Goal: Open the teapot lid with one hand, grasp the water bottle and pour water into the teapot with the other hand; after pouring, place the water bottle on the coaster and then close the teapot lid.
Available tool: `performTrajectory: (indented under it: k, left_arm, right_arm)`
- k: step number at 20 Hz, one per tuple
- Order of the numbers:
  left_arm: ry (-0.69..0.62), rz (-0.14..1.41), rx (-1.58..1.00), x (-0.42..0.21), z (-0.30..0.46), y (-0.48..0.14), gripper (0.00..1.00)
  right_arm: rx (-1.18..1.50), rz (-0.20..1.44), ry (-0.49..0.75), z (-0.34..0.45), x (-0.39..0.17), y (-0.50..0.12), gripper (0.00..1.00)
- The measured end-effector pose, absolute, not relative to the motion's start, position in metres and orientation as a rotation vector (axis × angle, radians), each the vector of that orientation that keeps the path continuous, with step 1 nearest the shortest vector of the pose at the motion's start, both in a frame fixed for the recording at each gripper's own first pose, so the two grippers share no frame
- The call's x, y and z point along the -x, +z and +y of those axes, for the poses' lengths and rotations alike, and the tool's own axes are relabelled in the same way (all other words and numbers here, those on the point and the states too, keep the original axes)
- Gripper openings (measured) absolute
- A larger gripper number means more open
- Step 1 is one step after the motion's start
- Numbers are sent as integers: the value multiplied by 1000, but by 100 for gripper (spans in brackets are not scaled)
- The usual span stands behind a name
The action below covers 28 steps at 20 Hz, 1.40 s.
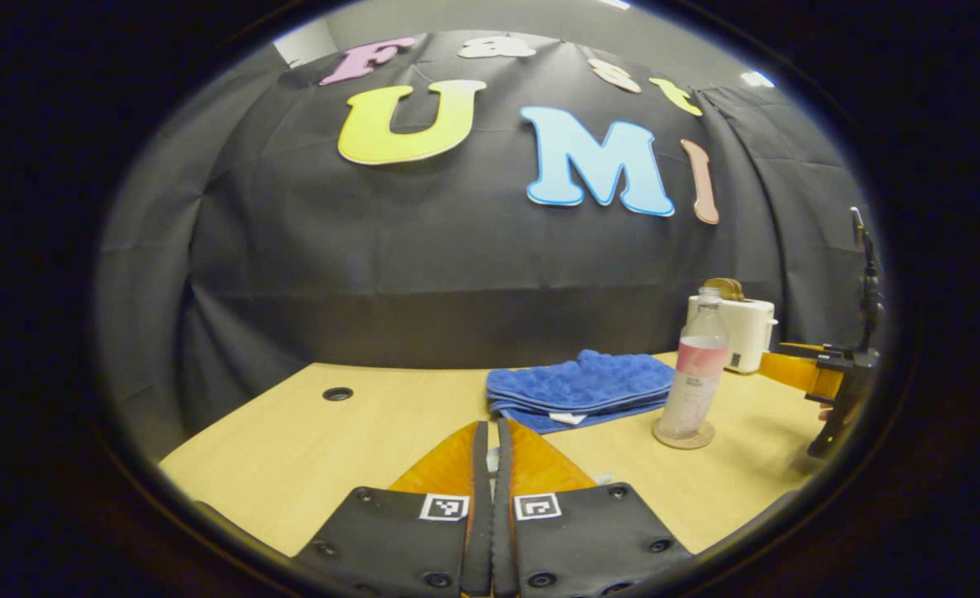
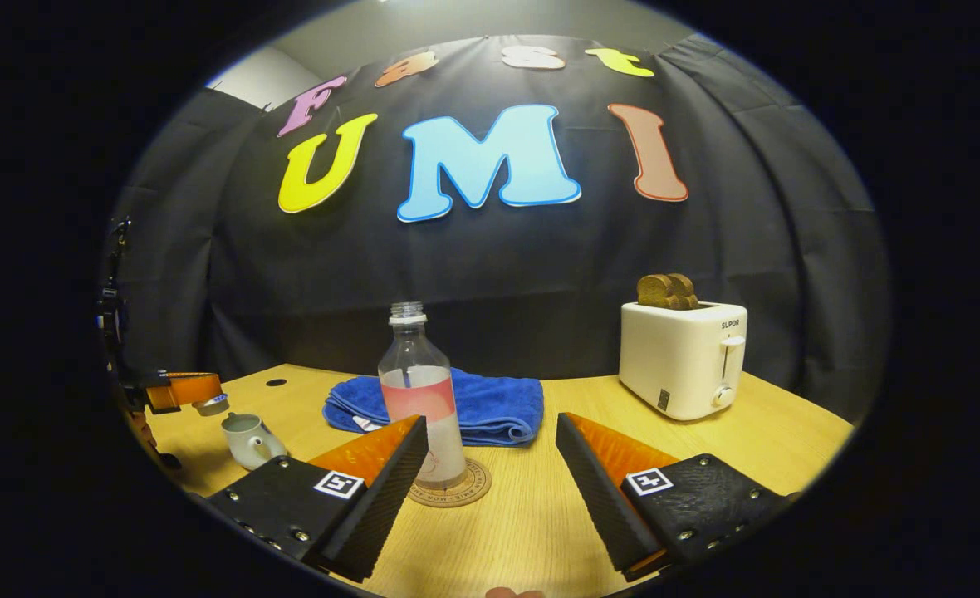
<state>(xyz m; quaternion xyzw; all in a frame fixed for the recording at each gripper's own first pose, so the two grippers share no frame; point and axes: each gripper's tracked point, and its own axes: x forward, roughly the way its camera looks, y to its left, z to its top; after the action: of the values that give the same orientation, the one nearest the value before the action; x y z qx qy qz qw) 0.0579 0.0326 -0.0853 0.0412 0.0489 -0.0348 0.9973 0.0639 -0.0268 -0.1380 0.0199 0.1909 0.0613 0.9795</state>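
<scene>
Clear plastic water bottle (image 2: 423, 397) stands capless on the coaster (image 2: 454, 486), between the spread fingers of the right gripper (image 2: 490, 465). The right gripper view also shows the teapot (image 2: 249, 438) uncovered, the left gripper (image 2: 208, 390) apparently pinching its lid (image 2: 210, 404).

Uncapped water bottle (image 2: 422, 399) upright on coaster (image 2: 457, 488); teapot (image 2: 249, 438) open, lid (image 2: 210, 404) lifted.

From my right gripper (image 2: 490, 453), the way ahead is partly taken by the water bottle (image 2: 420, 390) on its coaster (image 2: 457, 490); bare table (image 2: 540, 531) runs between my parted fingers. The folded blue towel (image 2: 490, 407) blocks farther back, the toaster (image 2: 683, 357) far right, the teapot (image 2: 249, 438) near left.
</scene>
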Motion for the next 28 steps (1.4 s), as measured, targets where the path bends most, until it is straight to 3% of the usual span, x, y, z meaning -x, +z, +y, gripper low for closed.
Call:
performTrajectory:
  k: [21,24,28]
  left_arm:
    - [-58,125,-137,-84,10,-111,7]
    - [-57,124,-127,-81,8,-109,25]
    - [-56,103,-121,-65,2,-100,30]
  right_arm:
    - [-118,387,121,-33,-60,-131,99]
    - [-113,387,122,-32,-60,-130,99]
    - [-81,347,116,-27,-58,-119,99]
